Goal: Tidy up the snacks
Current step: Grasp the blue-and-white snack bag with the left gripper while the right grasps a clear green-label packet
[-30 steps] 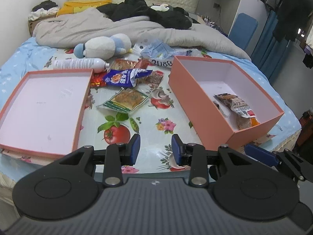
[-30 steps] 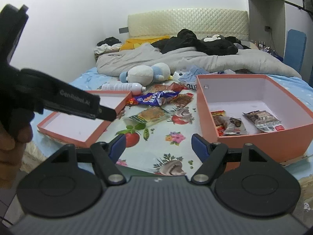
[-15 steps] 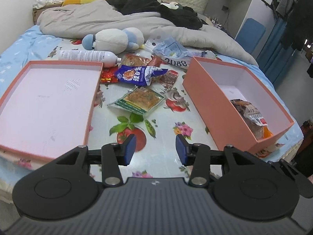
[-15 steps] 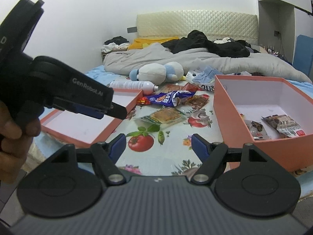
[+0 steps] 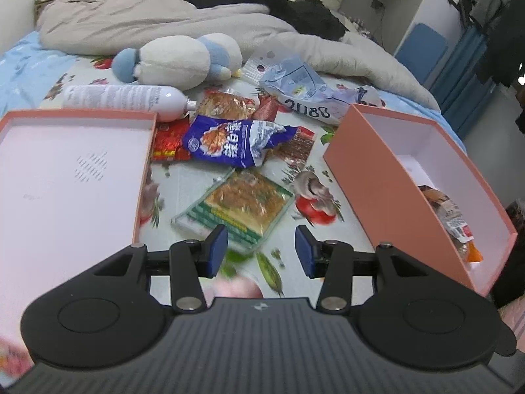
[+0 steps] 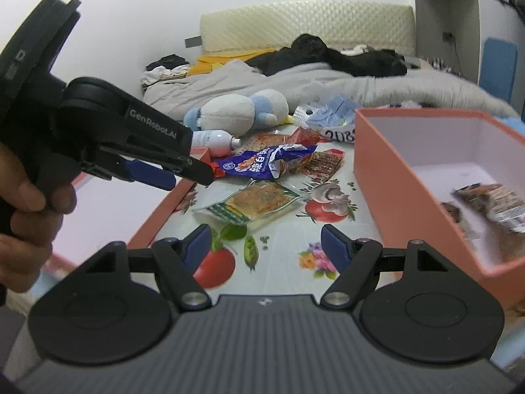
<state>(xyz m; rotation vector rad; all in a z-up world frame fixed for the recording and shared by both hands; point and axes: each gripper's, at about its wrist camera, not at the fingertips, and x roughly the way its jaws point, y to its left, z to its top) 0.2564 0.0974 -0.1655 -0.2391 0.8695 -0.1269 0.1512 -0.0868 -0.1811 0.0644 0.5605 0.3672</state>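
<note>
Bedding printed with tomatoes, leaves and mushrooms covers the bed (image 5: 288,236) under both grippers. Just ahead of the left gripper (image 5: 261,251), whose jaws are opening with nothing between them, lies a flat clear packet with green stripes (image 5: 238,208). Beyond it sits a crinkled blue bag with white Chinese characters (image 5: 233,144), then three reddish-brown foil packets, hard to tell apart. Left of the jaws is a shallow pink lid (image 5: 65,177); right of them stands a deep pink cardboard box (image 5: 374,180) holding at least two wrapped snacks. Farther off lie a white bottle (image 5: 121,100), a round plush toy (image 5: 177,62) and a crumpled bag reading "2088" (image 5: 306,110).

The right gripper (image 6: 265,246) hangs spread and empty; "GenRobot.AI" is readable on the other gripper to its left.
</note>
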